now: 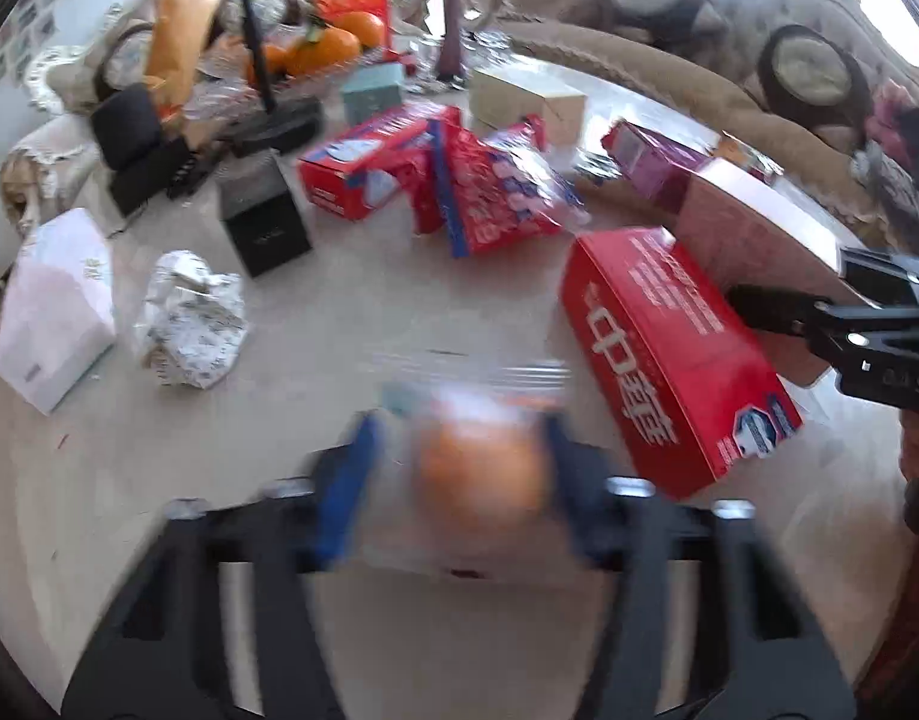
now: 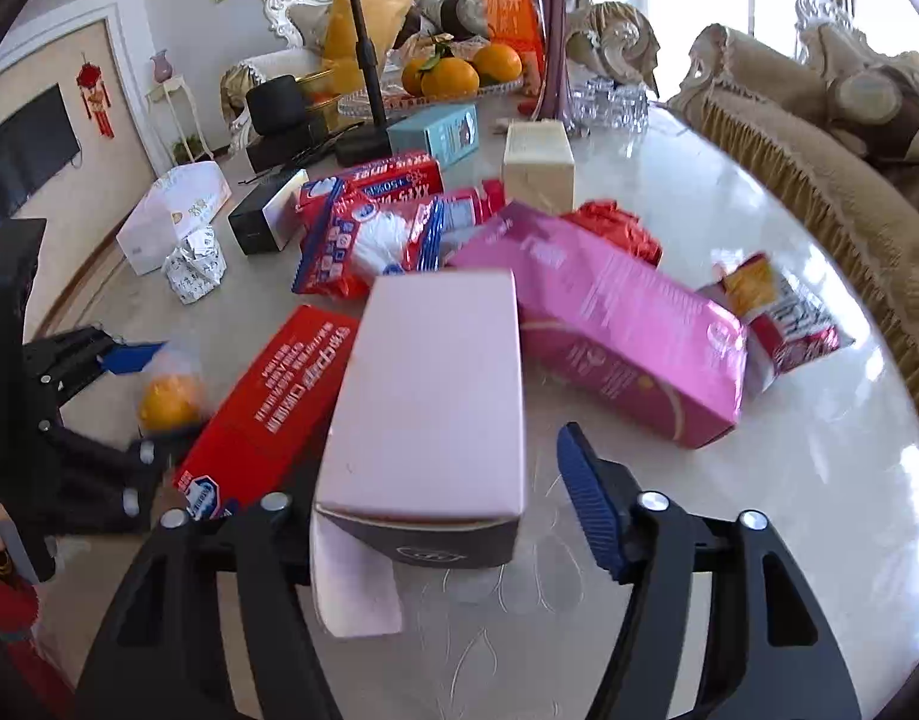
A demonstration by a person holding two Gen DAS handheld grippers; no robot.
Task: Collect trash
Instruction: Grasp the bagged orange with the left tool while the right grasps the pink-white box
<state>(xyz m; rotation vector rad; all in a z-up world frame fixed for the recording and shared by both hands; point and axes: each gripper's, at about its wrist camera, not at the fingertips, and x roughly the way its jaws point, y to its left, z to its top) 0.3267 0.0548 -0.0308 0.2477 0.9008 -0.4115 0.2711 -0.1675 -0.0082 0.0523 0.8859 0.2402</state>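
My left gripper is blurred. Its blue pads sit against a clear bag holding an orange fruit just above the table; the right wrist view shows the same bagged fruit pinched between them. My right gripper straddles a pale pink box with a dark end and an open flap. Its right pad stands clear of the box's side, and the left pad is hidden behind the box. A red carton lies beside the pink box. Crumpled printed paper lies at the left.
The marble table is crowded: a magenta box, red snack packs, a snack bag, a black box, a white carton, a fruit tray with oranges, a stand pole. A sofa borders the right.
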